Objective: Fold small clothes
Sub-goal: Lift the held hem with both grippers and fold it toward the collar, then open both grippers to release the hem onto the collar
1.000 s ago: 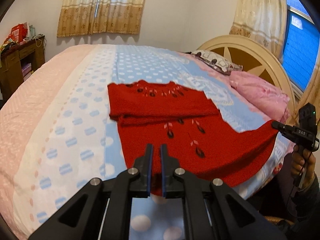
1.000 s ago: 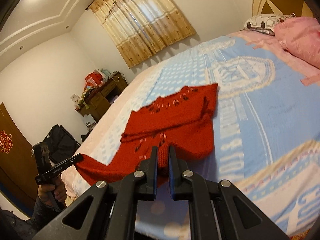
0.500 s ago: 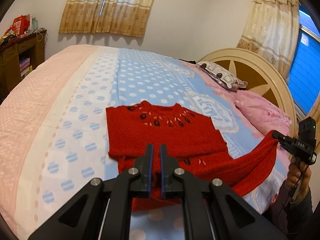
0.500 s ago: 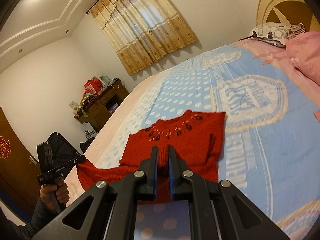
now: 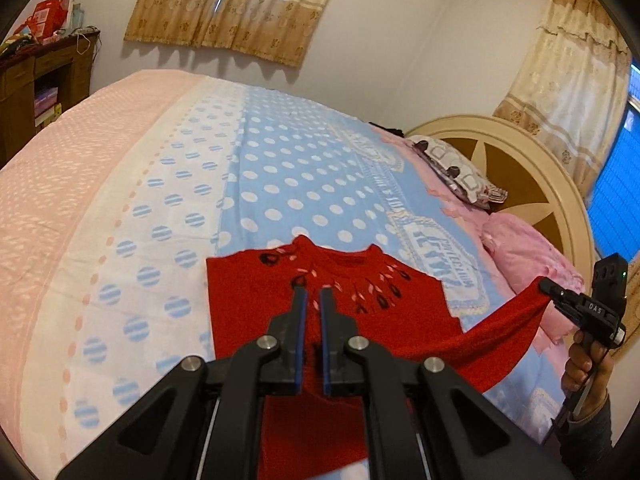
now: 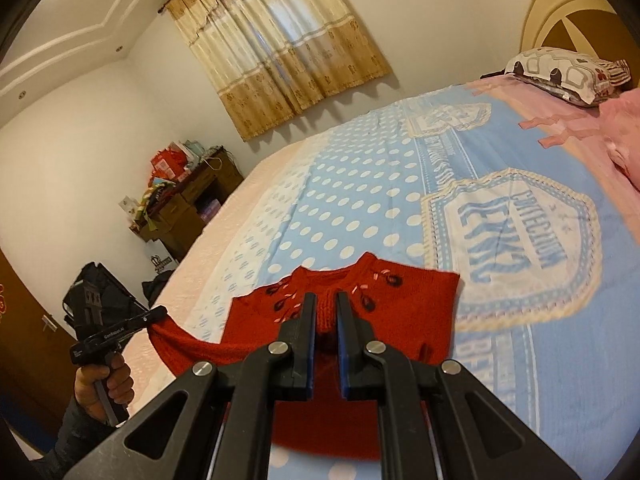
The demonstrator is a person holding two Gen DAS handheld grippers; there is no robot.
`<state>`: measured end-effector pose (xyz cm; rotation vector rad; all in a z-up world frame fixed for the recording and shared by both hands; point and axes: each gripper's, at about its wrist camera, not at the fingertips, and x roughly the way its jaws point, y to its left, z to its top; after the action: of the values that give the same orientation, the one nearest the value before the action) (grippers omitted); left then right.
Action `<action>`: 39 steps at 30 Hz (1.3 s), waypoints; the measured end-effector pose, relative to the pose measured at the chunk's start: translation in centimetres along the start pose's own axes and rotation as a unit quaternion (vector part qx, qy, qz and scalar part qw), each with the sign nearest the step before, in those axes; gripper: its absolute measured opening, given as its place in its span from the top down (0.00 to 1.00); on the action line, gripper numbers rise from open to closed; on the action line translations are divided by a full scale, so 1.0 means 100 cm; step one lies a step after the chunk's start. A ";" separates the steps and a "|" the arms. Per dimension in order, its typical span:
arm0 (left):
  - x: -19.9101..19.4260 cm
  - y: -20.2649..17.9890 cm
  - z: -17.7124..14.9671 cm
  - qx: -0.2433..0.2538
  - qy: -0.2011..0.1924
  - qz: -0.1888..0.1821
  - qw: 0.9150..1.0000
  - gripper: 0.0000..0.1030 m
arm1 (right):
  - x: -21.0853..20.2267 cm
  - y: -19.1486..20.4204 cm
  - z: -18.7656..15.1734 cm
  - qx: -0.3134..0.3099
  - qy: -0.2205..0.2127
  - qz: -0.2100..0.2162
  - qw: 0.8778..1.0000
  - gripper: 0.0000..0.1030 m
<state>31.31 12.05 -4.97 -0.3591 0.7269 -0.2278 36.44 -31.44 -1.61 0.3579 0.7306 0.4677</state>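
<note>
Red knit sweater (image 5: 256, 304) w/ black & pale-pink motifs round the neck. Bedspread (image 5: 280, 184): light blue w/ white polka dots, then a white band w/ blue striped dots, pink edge; pillow (image 5: 528, 252) pink. Curtains (image 6: 276, 40) beige/gold w/ floral border; grippers black w/ blue pads (image 5: 303, 340).

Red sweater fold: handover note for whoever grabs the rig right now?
Left gripper: shut on the sweater's hem.
Right gripper: shut on the hem at the other corner; in the left view it holds that corner up off the bed's edge.
Sweater: collar end flat on the dotted blue bedspread, bottom part lifted and stretched between both grippers above it.
Done: both hem corners gripped and raised.
Left: likely carry the hem toward the collar, lay it down, release, then finish the fold.
</note>
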 end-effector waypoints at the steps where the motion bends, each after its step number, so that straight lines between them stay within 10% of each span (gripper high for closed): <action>1: 0.007 0.003 0.004 0.000 0.003 0.002 1.000 0.94 | 0.008 -0.002 0.004 0.001 0.003 -0.004 1.000 0.92; 18: 0.142 0.067 0.031 -0.027 0.061 0.062 0.996 0.92 | 0.176 -0.091 0.033 0.079 0.083 -0.086 0.990 0.90; 20: 0.143 0.075 0.030 -0.043 0.054 0.065 0.995 0.92 | 0.184 -0.098 0.030 0.081 0.087 -0.104 0.987 0.80; 22: 0.139 0.084 0.028 -0.059 0.052 0.076 0.994 0.87 | 0.179 -0.099 0.026 0.080 0.076 -0.107 0.988 0.28; 23: 0.135 0.086 0.027 -0.062 0.049 0.079 0.994 0.85 | 0.172 -0.097 0.022 0.078 0.066 -0.091 0.991 0.27; 30: 0.069 0.073 -0.011 -0.011 0.004 0.110 0.994 0.49 | 0.131 -0.066 -0.013 -0.005 0.082 -0.111 0.990 0.27; 34: 0.058 0.054 -0.045 0.032 0.008 0.120 0.992 0.41 | 0.131 -0.056 -0.025 -0.054 0.108 -0.139 0.983 0.48; 39: 0.076 0.044 -0.042 0.065 0.015 0.140 0.988 0.41 | 0.166 -0.065 -0.004 -0.048 0.124 -0.161 0.978 0.51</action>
<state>34.33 12.61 -14.19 -0.1276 0.7796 -0.0151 48.76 -28.18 -14.07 0.0851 0.9849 0.2398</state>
